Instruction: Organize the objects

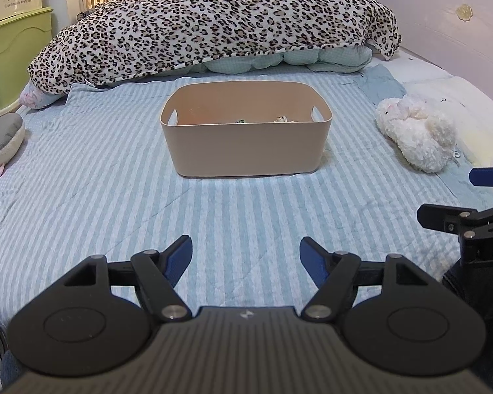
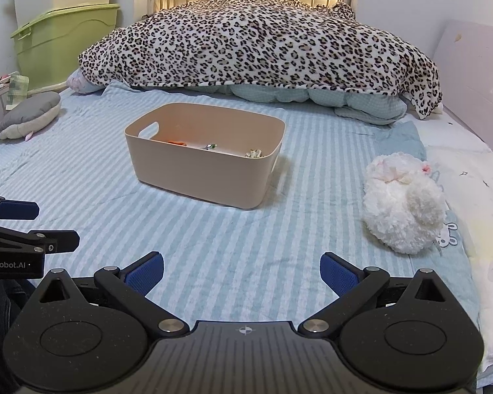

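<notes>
A beige plastic bin (image 1: 246, 151) (image 2: 210, 170) stands on the striped blue bed sheet, with a few small items at its bottom. A white fluffy plush toy (image 1: 417, 133) (image 2: 402, 203) lies on the sheet to the bin's right. My left gripper (image 1: 246, 246) is open and empty, low over the sheet in front of the bin. My right gripper (image 2: 242, 262) is open and empty, nearer the plush, which lies ahead and to its right. Each gripper shows at the edge of the other's view: the right in the left wrist view (image 1: 476, 203), the left in the right wrist view (image 2: 26, 226).
A leopard-print blanket (image 1: 213, 23) (image 2: 263, 39) is heaped over a quilt behind the bin. A grey cushion (image 1: 0, 144) (image 2: 29, 115) lies at the left edge of the bed. Green storage boxes (image 2: 62, 39) stand at the left; a headboard (image 1: 460, 23) at the right.
</notes>
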The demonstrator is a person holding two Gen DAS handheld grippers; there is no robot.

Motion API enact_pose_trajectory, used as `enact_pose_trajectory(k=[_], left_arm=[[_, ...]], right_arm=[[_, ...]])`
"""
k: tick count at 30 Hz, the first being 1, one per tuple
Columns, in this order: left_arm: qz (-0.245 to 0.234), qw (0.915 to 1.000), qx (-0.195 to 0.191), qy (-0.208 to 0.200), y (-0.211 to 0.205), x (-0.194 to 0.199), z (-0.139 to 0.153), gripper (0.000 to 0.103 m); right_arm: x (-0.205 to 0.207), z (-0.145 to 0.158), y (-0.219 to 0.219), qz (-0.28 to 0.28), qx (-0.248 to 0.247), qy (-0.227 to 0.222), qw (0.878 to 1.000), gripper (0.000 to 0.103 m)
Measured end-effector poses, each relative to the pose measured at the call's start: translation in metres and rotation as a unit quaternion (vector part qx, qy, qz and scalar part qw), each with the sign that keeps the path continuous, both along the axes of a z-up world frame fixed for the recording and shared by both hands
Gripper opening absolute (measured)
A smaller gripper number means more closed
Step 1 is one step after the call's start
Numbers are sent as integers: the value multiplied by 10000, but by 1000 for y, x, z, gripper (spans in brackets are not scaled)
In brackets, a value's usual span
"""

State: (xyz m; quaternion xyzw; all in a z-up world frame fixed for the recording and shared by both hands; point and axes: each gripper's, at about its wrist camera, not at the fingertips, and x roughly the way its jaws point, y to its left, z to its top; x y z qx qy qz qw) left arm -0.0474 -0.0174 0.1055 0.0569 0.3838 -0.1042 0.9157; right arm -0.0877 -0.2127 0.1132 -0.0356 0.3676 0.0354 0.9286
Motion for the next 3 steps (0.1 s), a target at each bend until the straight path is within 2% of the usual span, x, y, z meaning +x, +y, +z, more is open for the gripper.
enact_pose_trajectory(k=[3], left_arm=[[37,10000,5,5,0,-1,1,74]], right_arm=[[0,-1,0,10,-8,18,10000,103]])
